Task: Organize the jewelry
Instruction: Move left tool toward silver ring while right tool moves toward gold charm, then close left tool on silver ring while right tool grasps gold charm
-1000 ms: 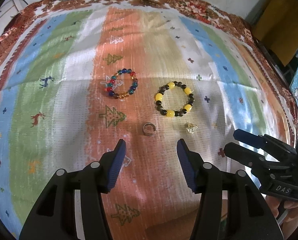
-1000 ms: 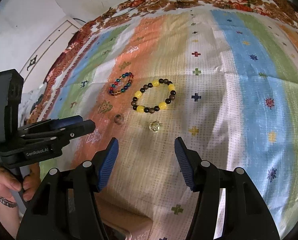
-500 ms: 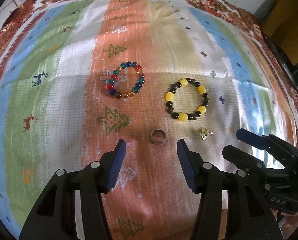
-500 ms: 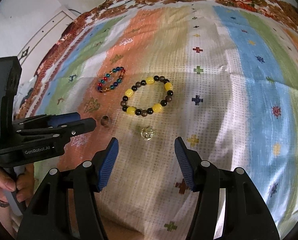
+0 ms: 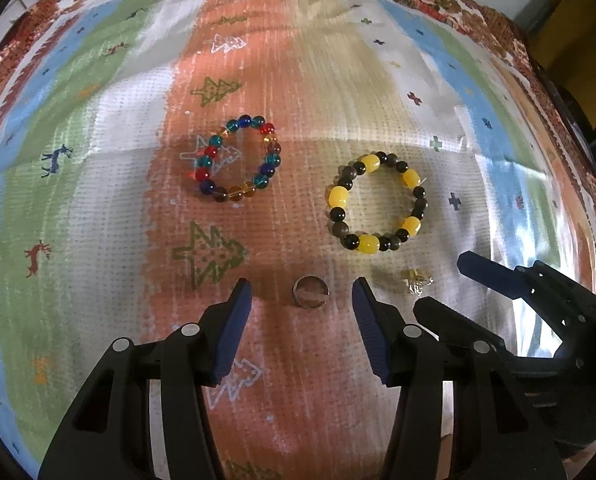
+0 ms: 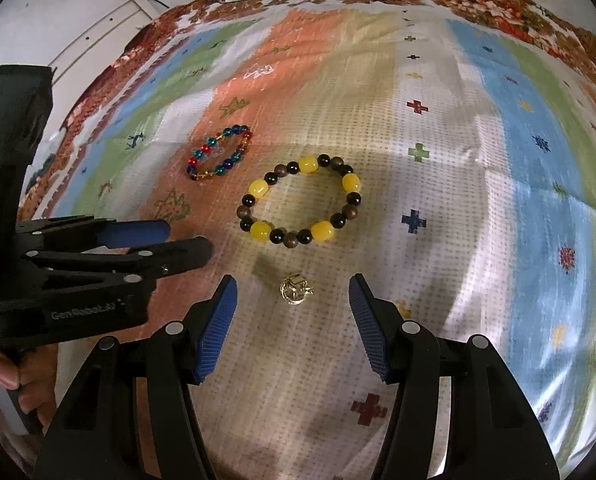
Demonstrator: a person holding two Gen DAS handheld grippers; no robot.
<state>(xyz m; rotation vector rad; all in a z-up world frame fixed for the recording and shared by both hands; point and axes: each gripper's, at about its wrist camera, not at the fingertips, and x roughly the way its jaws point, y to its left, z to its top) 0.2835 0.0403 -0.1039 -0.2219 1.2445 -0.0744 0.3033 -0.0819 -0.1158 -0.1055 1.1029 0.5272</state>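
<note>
Lining up: I straddle the silver ring (image 5: 310,297) with the left gripper (image 5: 302,294), jaws apart, just narrowing, not touching.
Right gripper (image 6: 293,292): apart, framing the gold charm (image 6: 293,290).
Landmark: both pieces lie just below the yellow-black bracelet (image 5: 376,204); paired pickup likely.

1. The left gripper (image 5: 302,300) points down at a striped patterned cloth (image 5: 97,208); its jaws, which have just been closing slightly, stand apart.
2. A silver ring (image 5: 309,297) lies between the blue tips, untouched.
3. Beyond lie a multicoloured bead bracelet (image 5: 237,159) and a yellow-and-black bead bracelet (image 5: 376,202).
4. A small gold charm (image 5: 417,281) lies by the right gripper (image 5: 458,284).
</note>
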